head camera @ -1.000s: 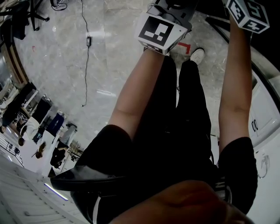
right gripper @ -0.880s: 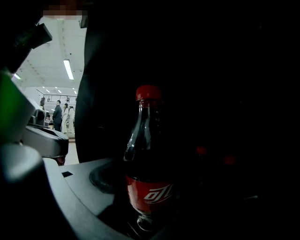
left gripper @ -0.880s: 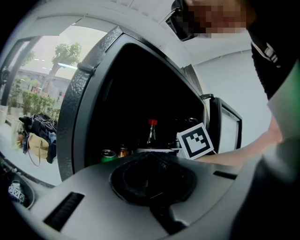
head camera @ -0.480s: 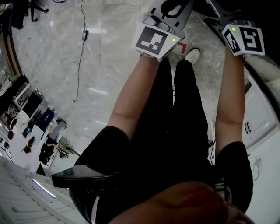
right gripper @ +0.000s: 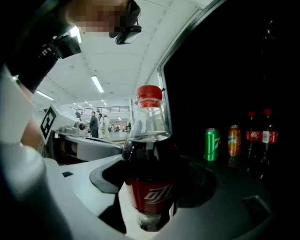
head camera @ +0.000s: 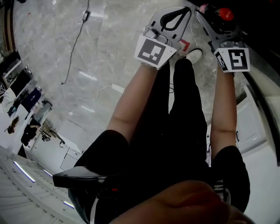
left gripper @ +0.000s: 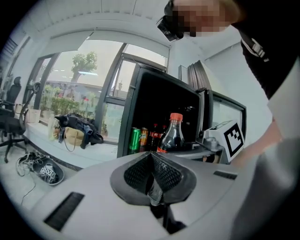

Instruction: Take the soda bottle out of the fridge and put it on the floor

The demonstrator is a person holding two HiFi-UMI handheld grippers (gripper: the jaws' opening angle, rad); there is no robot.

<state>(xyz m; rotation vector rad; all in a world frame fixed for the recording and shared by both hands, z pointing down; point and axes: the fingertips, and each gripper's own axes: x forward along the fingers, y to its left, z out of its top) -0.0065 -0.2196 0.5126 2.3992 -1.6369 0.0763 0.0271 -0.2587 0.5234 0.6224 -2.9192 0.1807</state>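
The soda bottle [right gripper: 149, 168], dark cola with a red cap and red label, stands upright between the jaws of my right gripper [right gripper: 150, 197], which is shut on its lower body. In the head view its red cap [head camera: 225, 13] shows above the right gripper [head camera: 218, 22] at the top right. My left gripper [left gripper: 152, 183] is shut with nothing in it, its pads meeting; it is held just left of the bottle [left gripper: 171, 136]. Behind the bottle is the black open fridge [left gripper: 154, 101], dark inside [right gripper: 243, 70].
Inside the fridge stand a green can [right gripper: 212, 144], an orange can [right gripper: 234, 139] and two small cola bottles [right gripper: 259, 133]. The marble floor [head camera: 100, 57] lies below, with a cable [head camera: 74, 43] across it. The person's legs and white shoe [head camera: 194, 56] are under the grippers.
Both grippers have come further into the head view, lower in the frame. The bottle's red cap now shows above the right gripper. The floor has shifted as the head moved.
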